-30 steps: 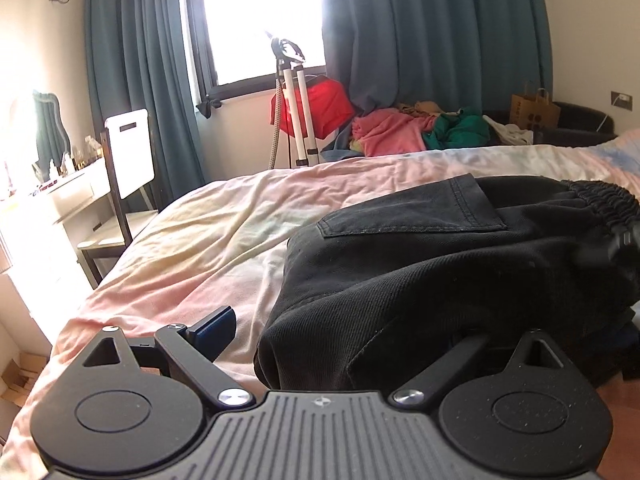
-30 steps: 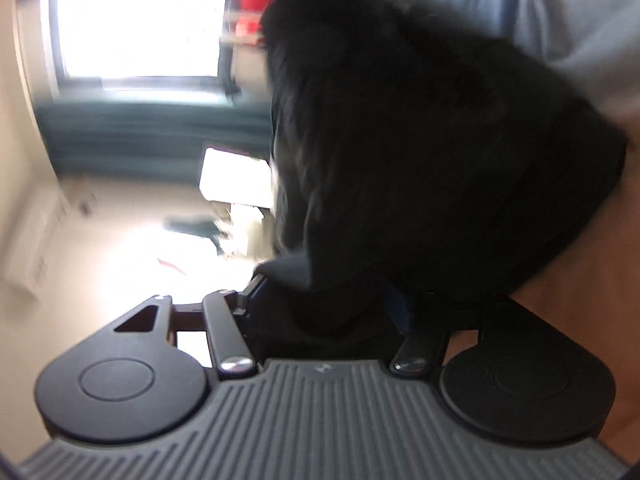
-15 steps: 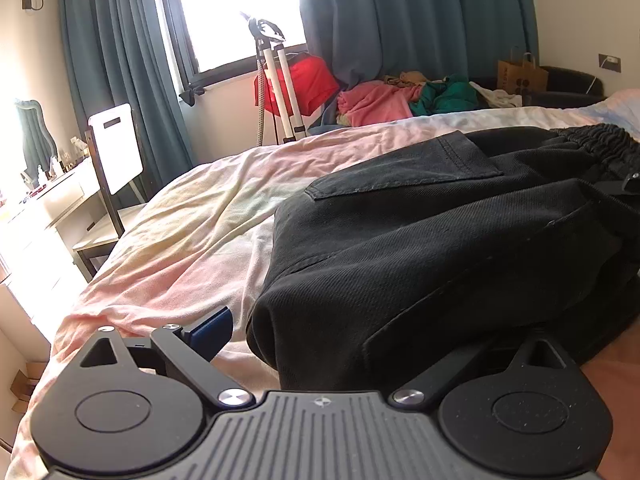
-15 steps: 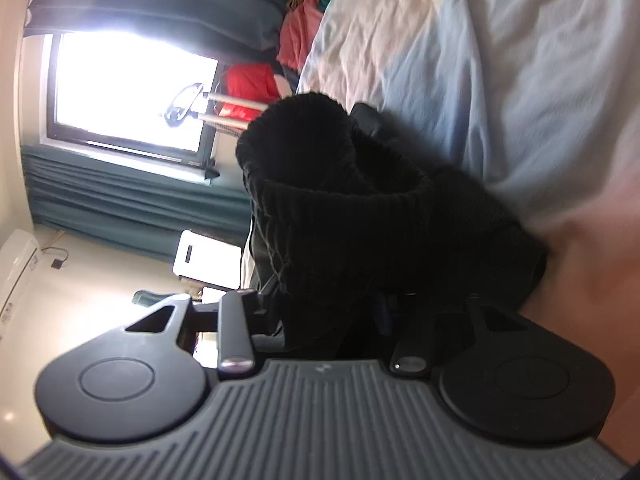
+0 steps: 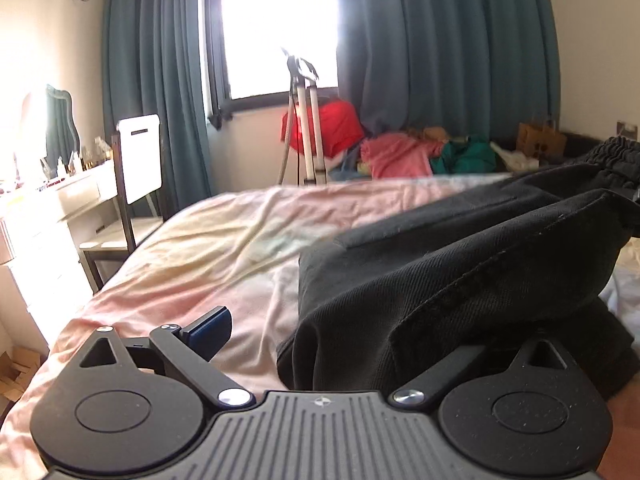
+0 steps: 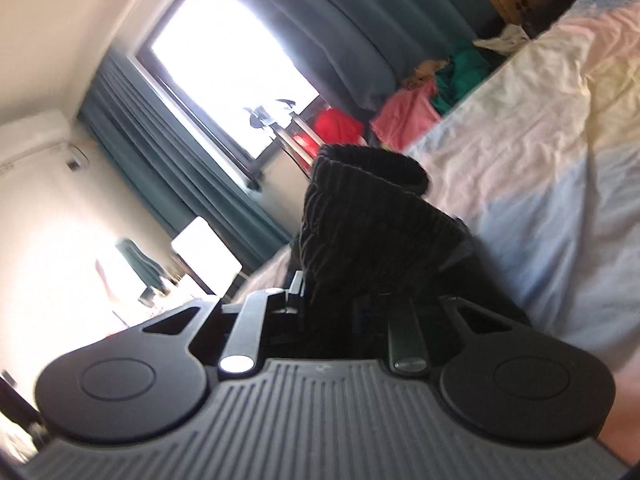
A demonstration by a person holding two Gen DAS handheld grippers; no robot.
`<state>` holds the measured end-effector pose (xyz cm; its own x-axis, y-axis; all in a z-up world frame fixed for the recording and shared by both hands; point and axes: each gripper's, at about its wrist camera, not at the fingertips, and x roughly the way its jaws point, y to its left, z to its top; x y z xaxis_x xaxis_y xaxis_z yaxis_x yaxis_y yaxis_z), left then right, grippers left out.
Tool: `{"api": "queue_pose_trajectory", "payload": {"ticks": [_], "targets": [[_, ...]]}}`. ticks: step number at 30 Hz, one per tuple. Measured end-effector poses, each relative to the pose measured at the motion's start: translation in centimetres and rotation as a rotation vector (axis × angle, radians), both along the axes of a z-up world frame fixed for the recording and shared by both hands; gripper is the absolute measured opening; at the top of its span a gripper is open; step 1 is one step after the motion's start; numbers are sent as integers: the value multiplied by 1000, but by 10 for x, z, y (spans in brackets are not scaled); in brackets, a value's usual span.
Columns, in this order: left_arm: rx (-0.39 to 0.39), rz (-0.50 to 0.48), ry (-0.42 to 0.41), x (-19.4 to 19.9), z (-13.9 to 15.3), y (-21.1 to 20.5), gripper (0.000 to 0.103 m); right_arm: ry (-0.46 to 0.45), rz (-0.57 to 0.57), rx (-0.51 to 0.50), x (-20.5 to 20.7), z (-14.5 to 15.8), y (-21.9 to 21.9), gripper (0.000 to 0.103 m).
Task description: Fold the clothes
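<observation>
The right hand-held gripper (image 6: 326,308) has rolled upright and is closing on the trousers' (image 6: 360,232) waistband, so it can lift for the fold; the left hand-held gripper (image 5: 344,344) stays apart, one finger hidden under the cloth.

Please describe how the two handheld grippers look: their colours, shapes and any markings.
Both look alike. The left gripper has a grey ribbed body with a small round cross mark at its front edge, two large black discs with triangular cut-outs, and black link bars with silver screws; one finger carries a dark blue pad. The right gripper has the same grey ribbed body, black discs and silver screws. No cables or sleeves are visible.
</observation>
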<state>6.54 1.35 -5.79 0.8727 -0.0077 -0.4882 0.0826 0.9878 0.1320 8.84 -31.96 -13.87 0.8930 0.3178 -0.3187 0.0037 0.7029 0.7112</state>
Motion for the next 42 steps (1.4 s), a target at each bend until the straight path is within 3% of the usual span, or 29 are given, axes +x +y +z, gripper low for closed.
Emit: {"api": "queue_pose_trajectory", "payload": {"ticks": [2,4,6,9,15,17,19,20,23,25,27,30,31,33,35,38,42], "targets": [[18,15,77,5,-10,1,101,131,-3,20,7,-26,-1,24],[19,39,146,10,-20,5,102,278,25,124,11,-53,-10,30],[-31,65,190,13,-25,13,103,316,47,168,12,-60,-11,31],[-107,91,221,16,-27,23,103,276,44,71,7,-42,-3,34],[-146,115,234,16,-27,25,103,149,20,-207,-26,12,21,45],[-147,119,236,17,-26,24,103,76,-11,-249,-35,24,18,63],[-146,123,238,17,-26,22,103,27,-95,-257,-35,29,9,87],[-146,125,239,18,-26,22,103,19,-134,-256,-32,29,3,88],[-138,129,236,18,-24,19,103,126,-119,-215,-9,19,-14,88],[-138,129,237,18,-24,19,103,190,-85,-131,7,8,-24,87],[-138,129,239,18,-24,19,103,224,-70,-58,23,-2,-30,87],[-134,119,231,18,-25,20,103,249,-29,-52,49,-10,-33,87],[-136,118,234,18,-26,21,103,270,-10,-56,58,-13,-33,89],[-145,127,243,19,-29,24,103,337,43,-40,77,-24,-36,103],[-159,136,253,20,-30,27,103,401,106,20,93,-37,-41,103],[-189,143,266,22,-31,30,103,418,186,110,105,-49,-52,103],[-240,164,289,25,-35,31,103,368,218,130,103,-51,-46,103]]}}
